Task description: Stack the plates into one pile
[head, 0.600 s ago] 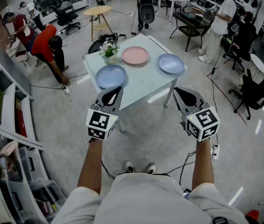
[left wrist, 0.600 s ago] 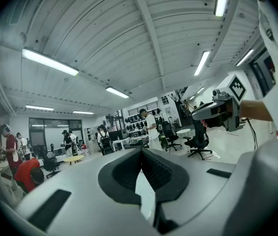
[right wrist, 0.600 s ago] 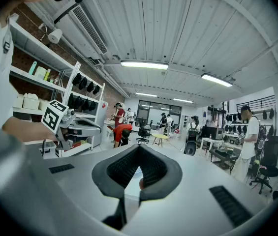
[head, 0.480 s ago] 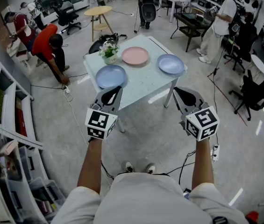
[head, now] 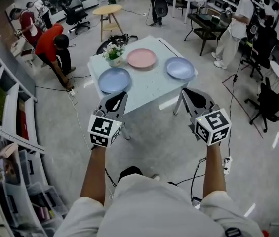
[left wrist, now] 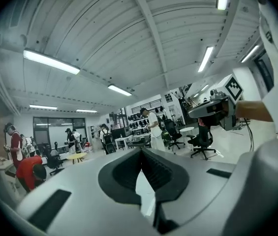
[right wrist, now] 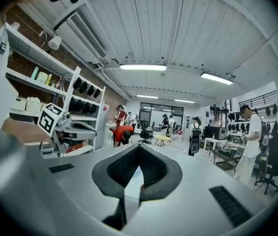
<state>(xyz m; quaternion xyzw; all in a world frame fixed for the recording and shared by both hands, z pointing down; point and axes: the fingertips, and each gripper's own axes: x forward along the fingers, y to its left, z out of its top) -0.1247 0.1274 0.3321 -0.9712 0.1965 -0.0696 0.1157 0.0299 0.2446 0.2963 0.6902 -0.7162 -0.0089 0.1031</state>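
– Plates: how did they look, and where?
– Round and shallow, lying apart on the pale table (head: pixel 151 90): left blue plate (head: pixel 114 79), pink plate (head: pixel 141 58) behind it, right blue plate (head: pixel 180 67).
– And the arms?
– Both stretched forward, short of the table. The left gripper (head: pixel 121 95) and right gripper (head: pixel 185 91) pointed roughly level, each with its jaws pressed together on nothing.

Head view steeply down at table (head: pixel 154 90), gripper views level

Grey concrete floor (head: pixel 154 142), shelving (head: pixel 6 113) at left, office chairs (head: pixel 275 101) beyond.
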